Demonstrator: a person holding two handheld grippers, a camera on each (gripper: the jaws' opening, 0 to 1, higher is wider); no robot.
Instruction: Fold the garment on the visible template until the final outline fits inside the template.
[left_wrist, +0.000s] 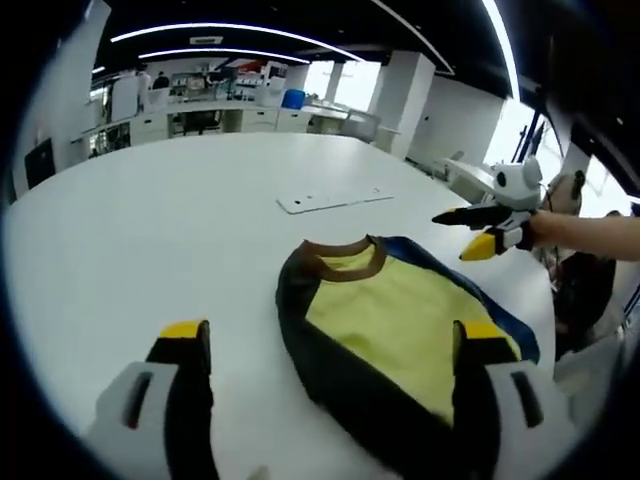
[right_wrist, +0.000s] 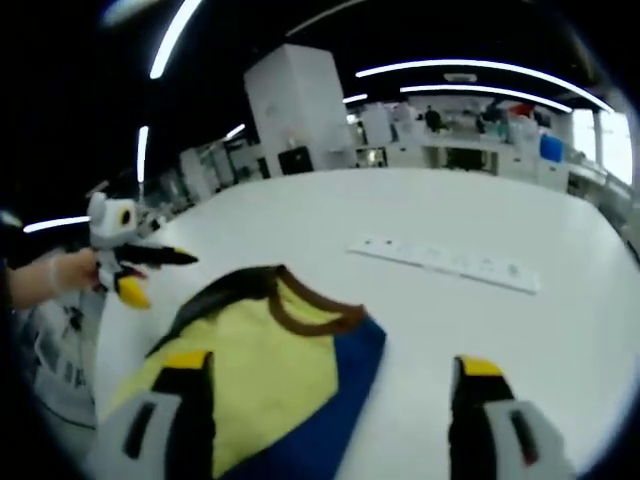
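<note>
I am looking along both grippers at a garment (left_wrist: 390, 330) lying on the white table (left_wrist: 150, 240): a small top with a yellow front, brown ribbed collar (left_wrist: 345, 262), black on one side and blue on the other. It is sitting partly folded, sides tucked under, collar end pointing away from me. I cannot make out a marked template outline under it. A flat white strip (left_wrist: 335, 200) is lying on the table beyond the collar, well apart from the cloth.

Left gripper (left_wrist: 335, 345): jaws are standing wide apart and holding nothing; the right-hand jaw is overlapping the garment's lower edge in the left gripper view. Right gripper (right_wrist: 330, 380): jaws likewise spread wide and empty, the left-hand jaw lying over the yellow panel in the right gripper view. Contact with the cloth I cannot confirm for either.

Handling judgement: light, limp knit fabric, likely to sag, drag and wrinkle if lifted by one point. The layers will probably slip over one another on the smooth tabletop. I am favouring pinches at the hem corners or side edges, both layers together, rather than the stretchy collar.
</note>
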